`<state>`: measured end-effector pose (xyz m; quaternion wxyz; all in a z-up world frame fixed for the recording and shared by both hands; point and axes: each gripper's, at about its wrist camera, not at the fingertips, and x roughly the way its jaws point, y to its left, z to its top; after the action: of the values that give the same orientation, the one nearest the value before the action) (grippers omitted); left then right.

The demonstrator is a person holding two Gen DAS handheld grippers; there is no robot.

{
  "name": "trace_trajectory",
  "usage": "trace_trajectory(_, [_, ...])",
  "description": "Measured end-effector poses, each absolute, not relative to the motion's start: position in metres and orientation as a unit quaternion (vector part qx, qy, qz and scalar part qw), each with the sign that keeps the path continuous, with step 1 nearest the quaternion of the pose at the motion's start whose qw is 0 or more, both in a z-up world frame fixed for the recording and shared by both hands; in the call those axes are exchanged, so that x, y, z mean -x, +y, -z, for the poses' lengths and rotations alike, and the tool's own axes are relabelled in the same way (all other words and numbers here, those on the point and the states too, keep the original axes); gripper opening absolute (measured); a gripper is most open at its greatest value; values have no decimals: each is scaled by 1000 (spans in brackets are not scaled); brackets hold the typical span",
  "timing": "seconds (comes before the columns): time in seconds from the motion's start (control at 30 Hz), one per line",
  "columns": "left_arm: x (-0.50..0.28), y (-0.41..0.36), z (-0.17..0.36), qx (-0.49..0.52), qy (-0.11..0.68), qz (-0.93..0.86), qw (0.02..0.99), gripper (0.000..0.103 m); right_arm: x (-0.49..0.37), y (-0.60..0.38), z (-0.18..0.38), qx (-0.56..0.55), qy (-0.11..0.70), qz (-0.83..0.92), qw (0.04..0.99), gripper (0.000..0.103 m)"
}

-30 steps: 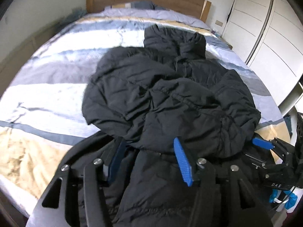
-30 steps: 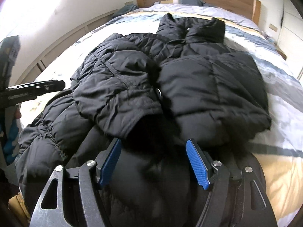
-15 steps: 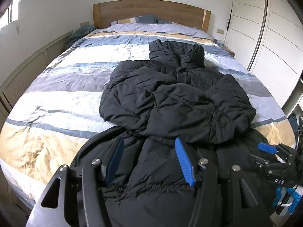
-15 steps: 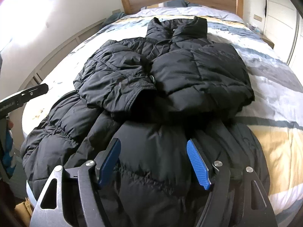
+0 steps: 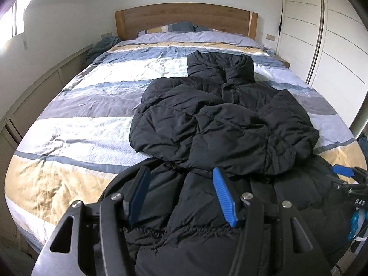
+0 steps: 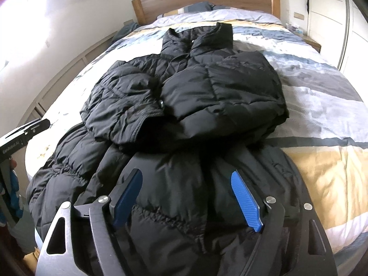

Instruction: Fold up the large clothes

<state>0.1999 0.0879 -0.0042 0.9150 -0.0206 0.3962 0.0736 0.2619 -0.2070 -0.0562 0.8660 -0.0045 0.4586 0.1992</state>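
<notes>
A large black puffer jacket [image 5: 220, 124] lies lengthwise on the bed, collar toward the headboard, both sleeves folded in over the chest; it also shows in the right wrist view [image 6: 193, 96]. Its hem end hangs at the bed's foot. My left gripper [image 5: 181, 186] is open, its blue pads on either side of the hem's left part. My right gripper [image 6: 186, 188] is open over the hem's right part; it also shows at the right edge of the left wrist view [image 5: 345, 177]. Neither holds the fabric.
The bed [image 5: 80, 105] has a striped blue, white and yellow cover and a wooden headboard [image 5: 184, 18]. White wardrobe doors [image 5: 333, 46] stand on the right, a low ledge [image 5: 34, 85] on the left. A nightstand [image 6: 310, 41] is by the headboard.
Both grippers have pulled back toward the foot of the bed from the folded sleeves; more of the hem and the bed shows. The jaws stayed open.
</notes>
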Motion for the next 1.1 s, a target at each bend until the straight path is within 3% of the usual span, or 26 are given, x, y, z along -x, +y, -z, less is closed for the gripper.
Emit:
trace_trajectory(0.67, [-263,88,20,-20,434,-83,897,55,-322,-248,55,-38,452,-169,875,87])
trace_trajectory(1.1, [-358,112,23,-35,460,-74,884,55,-407,-249,43,-18,436,-177,882,87])
